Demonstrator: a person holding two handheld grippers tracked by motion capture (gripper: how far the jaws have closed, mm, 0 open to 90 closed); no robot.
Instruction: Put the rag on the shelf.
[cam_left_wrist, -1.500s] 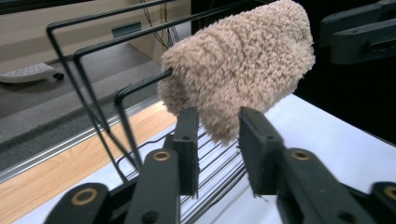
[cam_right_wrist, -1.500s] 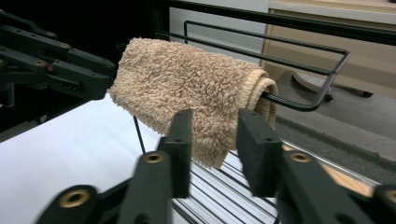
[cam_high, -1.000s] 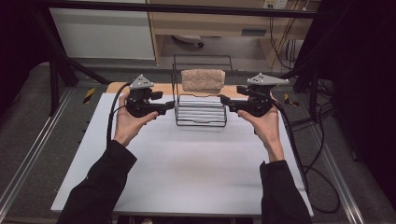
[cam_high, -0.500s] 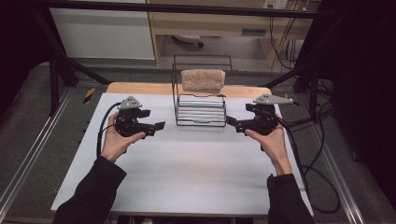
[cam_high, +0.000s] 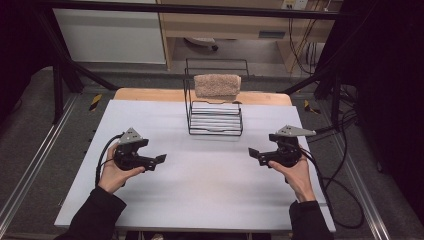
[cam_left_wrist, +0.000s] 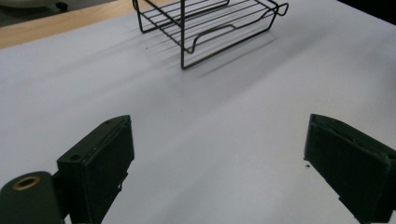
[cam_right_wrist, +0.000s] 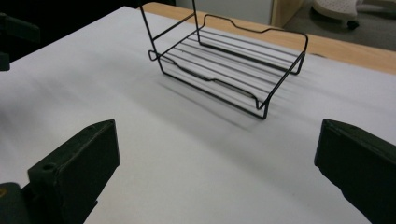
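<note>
Both tongs, left (cam_high: 159, 160) and right (cam_high: 253, 152), gape wide, holding nothing, flanking the black wire rack (cam_high: 215, 118) bearing a tan folded towel (cam_high: 217, 85), probably parked.

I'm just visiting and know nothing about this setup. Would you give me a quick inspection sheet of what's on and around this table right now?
Surface: white table, wooden strip along its far edge.
Job's things: black wire rack at the far middle; tan towel draped over its top rail.
Clutter: nothing seen.
Grippers: left gripper and right gripper hand-held, jaws apart, holding nothing, short of the rack.
Cables: black cable from the left gripper; another trails off the right edge.
Surroundings: dark frame bars, grey floor.
</note>
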